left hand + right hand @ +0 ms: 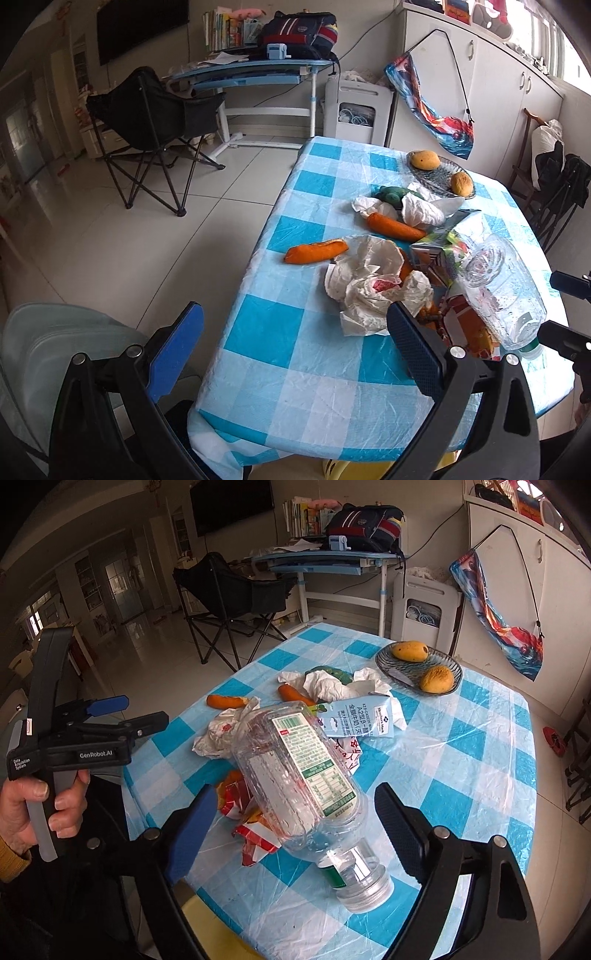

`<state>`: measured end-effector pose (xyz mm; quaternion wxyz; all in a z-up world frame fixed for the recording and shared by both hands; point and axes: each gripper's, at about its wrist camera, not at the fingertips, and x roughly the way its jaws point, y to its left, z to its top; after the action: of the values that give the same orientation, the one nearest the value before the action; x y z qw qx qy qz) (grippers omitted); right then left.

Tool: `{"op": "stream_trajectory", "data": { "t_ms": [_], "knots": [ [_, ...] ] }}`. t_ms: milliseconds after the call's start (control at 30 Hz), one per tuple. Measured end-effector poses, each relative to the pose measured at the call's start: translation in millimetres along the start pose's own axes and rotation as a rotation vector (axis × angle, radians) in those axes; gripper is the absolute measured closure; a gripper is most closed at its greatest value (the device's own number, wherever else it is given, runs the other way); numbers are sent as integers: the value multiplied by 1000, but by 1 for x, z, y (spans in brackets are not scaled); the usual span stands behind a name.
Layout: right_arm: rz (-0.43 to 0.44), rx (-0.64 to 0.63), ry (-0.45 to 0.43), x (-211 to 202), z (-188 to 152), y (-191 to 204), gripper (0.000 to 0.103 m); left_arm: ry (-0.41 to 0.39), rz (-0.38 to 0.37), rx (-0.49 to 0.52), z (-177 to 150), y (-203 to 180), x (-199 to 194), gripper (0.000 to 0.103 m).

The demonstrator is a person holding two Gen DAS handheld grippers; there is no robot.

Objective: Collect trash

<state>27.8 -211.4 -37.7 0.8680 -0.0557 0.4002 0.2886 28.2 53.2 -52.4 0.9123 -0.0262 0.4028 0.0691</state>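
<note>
A clear plastic bottle (pixel 295 775) lies on its side on the blue-checked table (pixel 461 775), neck toward me; it also shows in the left wrist view (pixel 506 291). Around it lie crumpled plastic bags (pixel 369 291), a red snack wrapper (pixel 251 830), a milk carton (pixel 362 716), orange peels (pixel 317 252) and white tissues (pixel 421 210). My right gripper (pixel 295 830) is open, its fingers either side of the bottle's lower part, just above it. My left gripper (pixel 295 347) is open and empty over the table's near left edge, its right finger by the bags.
A glass dish (pixel 419 668) with two mangoes stands at the table's far side. A folding chair (pixel 147 129), a blue desk (pixel 255 70) and white cabinets (pixel 498 92) stand beyond. A pale chair back (pixel 55 350) is at lower left.
</note>
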Motion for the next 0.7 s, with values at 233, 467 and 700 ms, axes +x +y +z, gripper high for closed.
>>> {"op": "stream_trajectory", "data": {
  "t_ms": [233, 467, 700],
  "knots": [
    [-7, 9, 40, 23, -6, -7, 20, 43, -13, -46, -2, 14, 13, 7],
    [-18, 13, 48, 34, -9, -15, 20, 69, -37, -29, -2, 0, 26, 7],
    [-17, 14, 66, 42, -11, -18, 26, 52, -33, 64, 4, -42, 39, 7]
  ]
}}
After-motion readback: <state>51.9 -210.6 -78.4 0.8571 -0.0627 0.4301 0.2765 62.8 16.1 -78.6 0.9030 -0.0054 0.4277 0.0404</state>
